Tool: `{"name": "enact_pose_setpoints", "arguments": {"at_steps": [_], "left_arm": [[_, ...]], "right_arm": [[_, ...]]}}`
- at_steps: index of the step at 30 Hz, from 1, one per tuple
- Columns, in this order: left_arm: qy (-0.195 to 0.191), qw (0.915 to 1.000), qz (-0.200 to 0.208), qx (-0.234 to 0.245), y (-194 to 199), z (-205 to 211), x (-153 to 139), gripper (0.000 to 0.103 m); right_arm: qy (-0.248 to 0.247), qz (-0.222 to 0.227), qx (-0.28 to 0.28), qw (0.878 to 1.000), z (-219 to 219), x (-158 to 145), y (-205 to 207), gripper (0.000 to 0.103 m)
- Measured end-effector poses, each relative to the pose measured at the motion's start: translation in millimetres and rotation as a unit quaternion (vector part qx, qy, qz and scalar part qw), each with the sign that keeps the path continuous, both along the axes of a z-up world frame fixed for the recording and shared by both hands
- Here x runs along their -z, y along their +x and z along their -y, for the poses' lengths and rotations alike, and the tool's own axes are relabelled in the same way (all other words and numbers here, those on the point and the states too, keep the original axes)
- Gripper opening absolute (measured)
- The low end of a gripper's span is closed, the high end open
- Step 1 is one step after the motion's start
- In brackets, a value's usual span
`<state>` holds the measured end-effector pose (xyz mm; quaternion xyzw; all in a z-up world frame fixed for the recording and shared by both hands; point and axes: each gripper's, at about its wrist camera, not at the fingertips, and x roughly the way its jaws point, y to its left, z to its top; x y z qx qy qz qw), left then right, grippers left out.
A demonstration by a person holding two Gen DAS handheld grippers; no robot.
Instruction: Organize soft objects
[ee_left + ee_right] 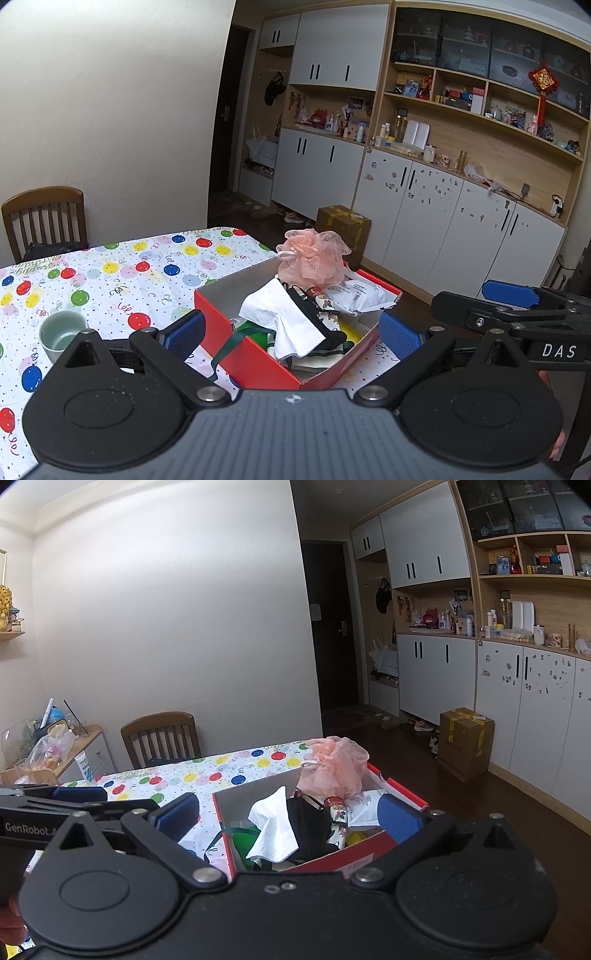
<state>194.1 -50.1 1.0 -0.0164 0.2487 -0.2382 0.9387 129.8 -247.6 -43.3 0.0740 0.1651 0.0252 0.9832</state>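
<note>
Both my left gripper and right gripper hang spread and empty near the red cardboard box heaped with soft things, where the far pink mesh bath pouf risks toppling if nudged.

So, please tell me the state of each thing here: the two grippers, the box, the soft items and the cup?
left gripper: open, holding nothing
right gripper: open, holding nothing
red box: lidless, full of soft items
pink bath pouf: piled at the box's far end, above the rim
white tissue: crumpled, on top of the pile
green strap: hanging over the box wall
green cup: upright on the tablecloth
</note>
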Motion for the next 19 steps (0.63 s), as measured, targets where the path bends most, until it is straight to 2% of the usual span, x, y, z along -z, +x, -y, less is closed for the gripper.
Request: {"name": "enact_pose_setpoints", "arguments": {"at_steps": [19], "left_arm": [[-0.002, 1.0, 0.006, 0.002, 5.8, -4.8, 1.0, 0.101]], "right_arm": [[0.003, -0.005, 0.007, 1.0, -6.8, 2.1, 5.5, 0.103]]}}
